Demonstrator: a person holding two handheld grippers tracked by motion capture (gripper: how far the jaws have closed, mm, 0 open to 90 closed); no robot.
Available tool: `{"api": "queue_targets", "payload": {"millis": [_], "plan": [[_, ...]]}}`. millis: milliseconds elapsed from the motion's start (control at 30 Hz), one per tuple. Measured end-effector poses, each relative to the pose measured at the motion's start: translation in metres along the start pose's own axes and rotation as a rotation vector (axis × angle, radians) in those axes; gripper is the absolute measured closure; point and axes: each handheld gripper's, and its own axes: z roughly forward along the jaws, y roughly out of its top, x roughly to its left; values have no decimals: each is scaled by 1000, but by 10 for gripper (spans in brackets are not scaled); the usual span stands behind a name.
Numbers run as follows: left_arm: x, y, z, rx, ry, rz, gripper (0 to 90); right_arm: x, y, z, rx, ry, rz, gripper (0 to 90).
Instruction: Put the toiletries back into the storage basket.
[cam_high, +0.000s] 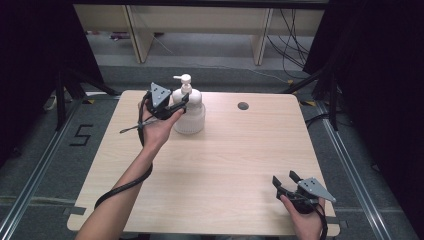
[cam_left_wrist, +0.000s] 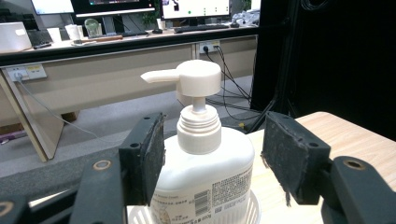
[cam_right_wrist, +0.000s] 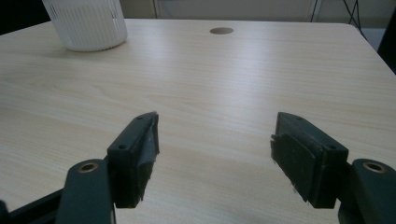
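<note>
I see a white pump bottle (cam_high: 189, 107) standing upright in a ribbed white cup (cam_left_wrist: 196, 215), between my left gripper's (cam_left_wrist: 212, 158) spread jaws, nozzle pointing left of it.

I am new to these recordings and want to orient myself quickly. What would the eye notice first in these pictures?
First, the white pump bottle standing in a ribbed white holder at the far left of the wooden table. The left gripper is raised to it, open jaws on either side of the bottle's shoulder, with a clear gap on at least one side. The right gripper rests open at the near right corner, holding nothing.
</note>
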Motion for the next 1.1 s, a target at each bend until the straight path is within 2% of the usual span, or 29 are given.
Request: {"api": "queue_targets", "payload": {"millis": [367, 433, 500, 533, 600, 667, 800, 900, 933, 967, 1000, 1033, 1100], "plan": [[2, -8, -19, -11, -13, -1, 381, 0, 0, 0, 1, -1, -2, 320], [1, -10, -24, -14, -18, -3, 381, 2, 0, 0, 18, 11, 22, 320], [2, -12, -28, -15, -22, -2, 381, 1, 0, -1, 24, 2, 14, 320], [2, -12, -28, -15, -22, -2, 381, 0, 0, -1, 16, -3, -5, 320], [3, -16, -35, -12, -28, -3, 380, 0, 0, -1, 14, -5, -6, 320], [3, -20, -40, -11, -31, -1, 380, 2, 0, 1, 7, 15, 25, 320], [5, -29, -51, -5, -35, -3, 378, 0, 0, 0, -3, -3, -1, 320], [7, -38, -60, 2, -31, 3, 378, 2, 0, 0, 9, 10, 20, 320], [8, -41, -63, 3, -33, 0, 378, 0, 0, 0, -1, -9, -7, 320], [8, -45, -66, 6, -33, 0, 378, 0, 0, 0, -1, -7, -5, 320], [8, -48, -68, 7, -33, 0, 378, 2, 0, 1, 3, 17, 29, 320], [9, -51, -71, 7, -36, -5, 377, 3, 0, 1, 10, 22, 40, 320], [10, -57, -76, 10, -35, -1, 376, 0, 0, 0, -4, -7, -1, 320]]}}
